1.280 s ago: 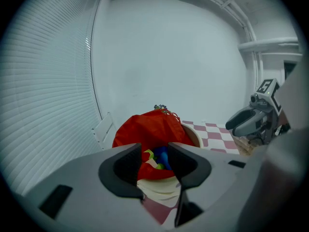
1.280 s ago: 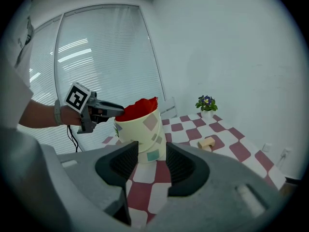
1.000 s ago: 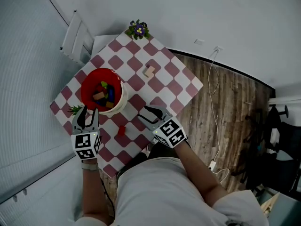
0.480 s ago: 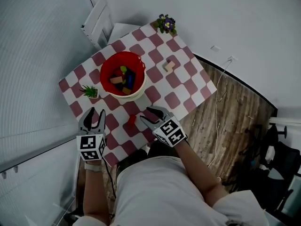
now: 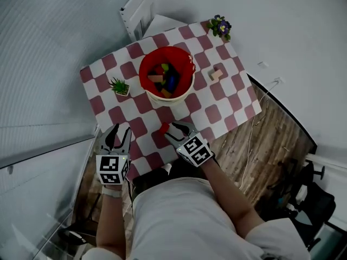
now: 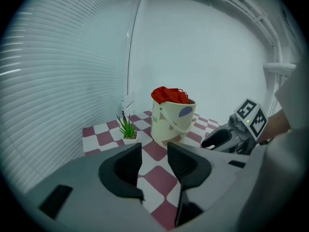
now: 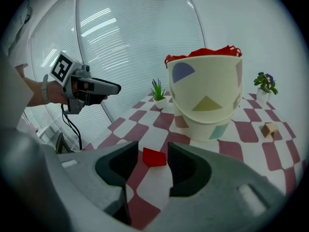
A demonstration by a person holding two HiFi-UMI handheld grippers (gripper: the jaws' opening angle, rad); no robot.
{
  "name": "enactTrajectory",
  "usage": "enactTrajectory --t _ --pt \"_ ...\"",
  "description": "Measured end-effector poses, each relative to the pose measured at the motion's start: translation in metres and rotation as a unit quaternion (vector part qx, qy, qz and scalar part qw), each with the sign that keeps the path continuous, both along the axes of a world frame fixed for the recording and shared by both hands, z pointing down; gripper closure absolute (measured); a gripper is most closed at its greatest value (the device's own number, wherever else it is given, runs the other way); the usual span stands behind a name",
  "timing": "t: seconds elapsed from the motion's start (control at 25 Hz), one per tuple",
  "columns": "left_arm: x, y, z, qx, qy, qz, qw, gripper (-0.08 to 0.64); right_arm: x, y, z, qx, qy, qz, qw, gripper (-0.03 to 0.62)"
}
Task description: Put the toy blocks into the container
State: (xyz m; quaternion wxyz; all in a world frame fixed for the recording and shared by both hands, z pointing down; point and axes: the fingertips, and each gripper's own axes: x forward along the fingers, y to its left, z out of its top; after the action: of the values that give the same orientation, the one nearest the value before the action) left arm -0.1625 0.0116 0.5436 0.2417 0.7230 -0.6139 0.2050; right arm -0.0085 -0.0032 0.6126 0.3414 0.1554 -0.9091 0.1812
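Your right gripper (image 7: 152, 152), narrowly open, straddles the red block (image 5: 164, 127), apparently untouched, at the bucket's (image 5: 168, 98) six o'clock; left gripper (image 6: 154, 154) narrow, empty.

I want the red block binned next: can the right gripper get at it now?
Probably yes: the red block lies on the table between the open jaws of the right gripper, with nothing blocking it.

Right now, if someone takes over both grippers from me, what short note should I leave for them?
Left gripper: open, empty, at the table's near corner.
Right gripper: open; the red block lies on the table between its jaws, not gripped.
Bucket: several blocks already inside.
Left to do: grip and drop in the red block, then the tan block beside the bucket.
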Motion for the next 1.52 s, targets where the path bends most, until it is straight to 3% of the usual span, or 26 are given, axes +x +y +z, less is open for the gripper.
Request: enactTrajectory --t 0.6,0.92,1.52 --pt "-0.022 0.064 0.032 -0.039 0.022 -0.052 0.9976 0.403 -0.026 0.016 0.049 0.011 0.072 -0.044 0.996 0.408" --pt "-0.024 0.083 0.039 -0.049 0.029 -0.065 0.9962 0.403 -0.021 0.006 0.067 0.025 0.12 -0.028 0.992 0.408" --pt "-0.022 0.082 0.034 -0.044 0.03 -0.061 0.9967 0.404 -0.02 -0.007 0.053 0.008 0.087 0.013 0.996 0.457"
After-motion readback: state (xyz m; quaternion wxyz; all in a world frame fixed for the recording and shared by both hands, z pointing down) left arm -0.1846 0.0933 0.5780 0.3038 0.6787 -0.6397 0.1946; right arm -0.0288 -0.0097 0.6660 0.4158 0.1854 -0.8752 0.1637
